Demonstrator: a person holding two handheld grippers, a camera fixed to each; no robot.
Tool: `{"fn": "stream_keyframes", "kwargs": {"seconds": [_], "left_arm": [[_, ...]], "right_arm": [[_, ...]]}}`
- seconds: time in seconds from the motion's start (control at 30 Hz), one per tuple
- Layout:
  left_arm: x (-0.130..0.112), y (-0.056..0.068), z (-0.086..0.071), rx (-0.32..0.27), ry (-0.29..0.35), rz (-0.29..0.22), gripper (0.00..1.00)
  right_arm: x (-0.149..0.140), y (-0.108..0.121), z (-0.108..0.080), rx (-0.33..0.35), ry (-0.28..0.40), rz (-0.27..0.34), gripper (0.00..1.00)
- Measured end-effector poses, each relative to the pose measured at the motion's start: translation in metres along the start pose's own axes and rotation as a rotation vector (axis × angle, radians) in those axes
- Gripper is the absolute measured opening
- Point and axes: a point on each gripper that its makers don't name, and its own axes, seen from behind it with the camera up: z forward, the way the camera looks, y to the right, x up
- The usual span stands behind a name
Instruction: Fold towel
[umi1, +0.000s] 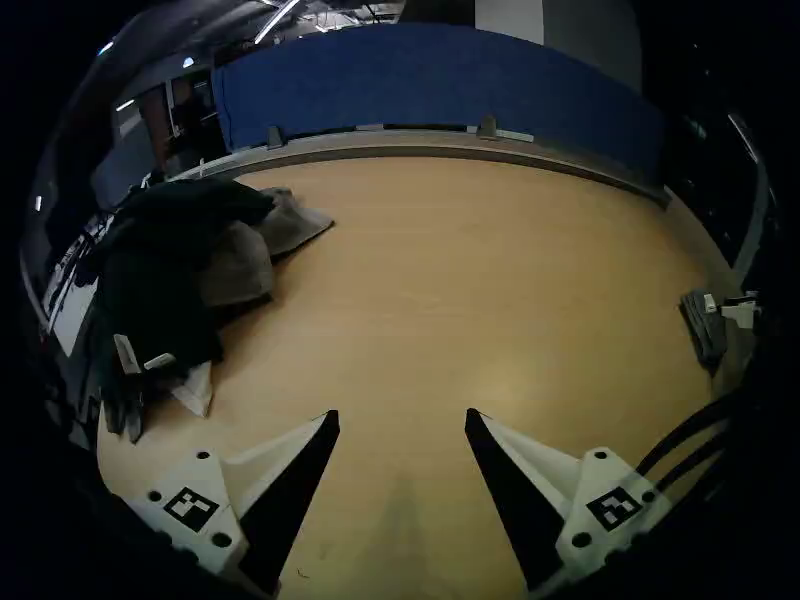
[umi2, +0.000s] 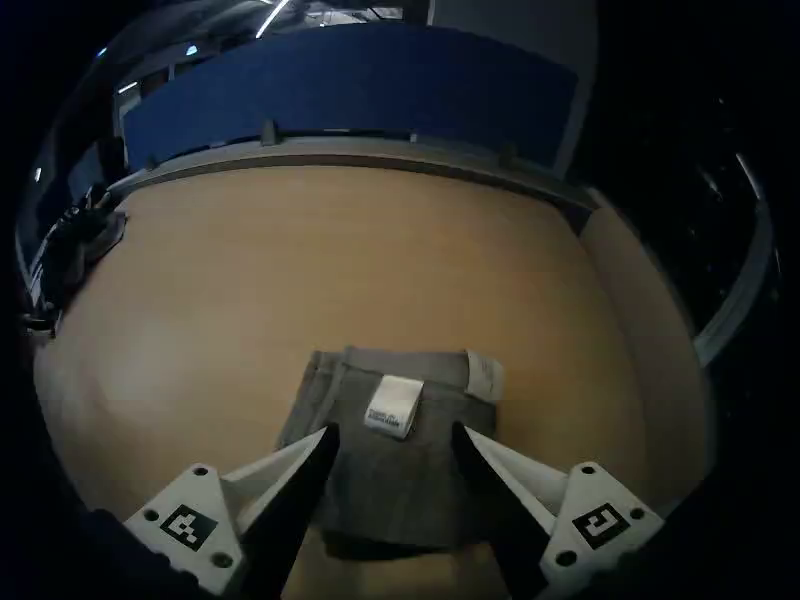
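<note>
A folded grey towel (umi2: 400, 450) with a white label lies flat on the wooden table in the right gripper view. My right gripper (umi2: 395, 432) stands open over its near half, one finger along each side, neither pressing on it. In the left gripper view a heap of dark and grey towels (umi1: 190, 260) sits at the table's left side. My left gripper (umi1: 402, 418) hangs open over bare wood to the right of that heap, holding nothing.
The wooden table (umi1: 480, 270) is bounded at the back by a blue partition (umi1: 430, 80). A small grey and white object (umi1: 712, 318) sits at the right table edge in the left gripper view. Dark clutter (umi2: 85, 235) lies at the far left in the right gripper view.
</note>
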Motion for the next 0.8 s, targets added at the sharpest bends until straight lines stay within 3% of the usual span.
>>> {"fn": "stream_keyframes", "kwargs": {"seconds": [0.3,0.57,0.8], "left_arm": [[-0.005,-0.003,-0.001,0.009,-0.002,-0.005,0.94],[-0.004,-0.005,-0.002,0.016,0.000,-0.008,0.94],[-0.002,-0.006,-0.004,0.016,0.003,-0.006,0.94]], "right_arm": [[0.016,0.007,0.033,-0.003,-0.008,-0.001,0.87],[0.004,0.007,0.056,-0.002,-0.047,0.011,0.87],[0.005,0.007,0.057,0.001,-0.043,0.011,0.87]]}}
